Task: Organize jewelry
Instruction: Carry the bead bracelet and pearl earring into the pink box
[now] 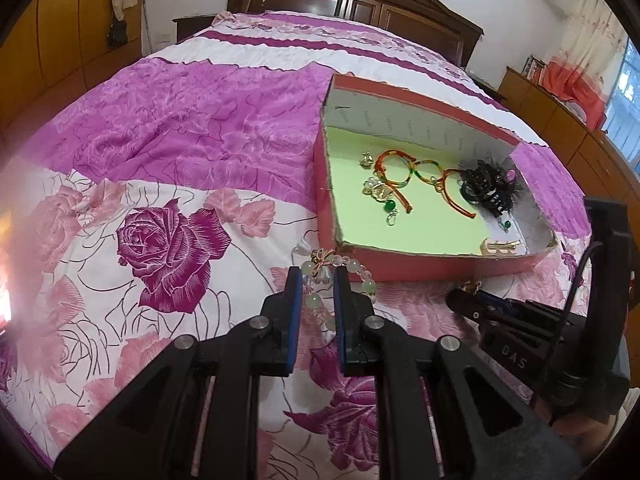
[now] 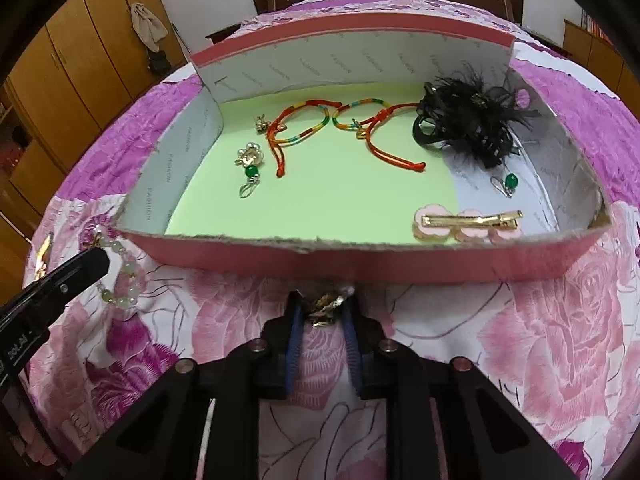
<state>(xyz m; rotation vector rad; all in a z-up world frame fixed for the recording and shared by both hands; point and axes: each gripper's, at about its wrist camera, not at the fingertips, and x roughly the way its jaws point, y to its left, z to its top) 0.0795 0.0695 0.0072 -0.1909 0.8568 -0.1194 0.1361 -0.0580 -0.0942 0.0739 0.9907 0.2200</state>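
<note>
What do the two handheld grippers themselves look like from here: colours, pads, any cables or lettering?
Both are matte black, with blue pads lining the jaws and silver pivot bolts. The right gripper carries a black cable and white "DAS" lettering on its side. The left gripper shows thin pinkish rods along its arms.

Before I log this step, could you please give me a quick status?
Left claw shut on bead bracelet. Right claw shut on gold piece beside the box. Nothing in the way.

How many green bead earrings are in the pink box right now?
2: one green bead earring on the green liner's left side, the other at right, just below the black feather clip. More could hide under the clip.
</note>
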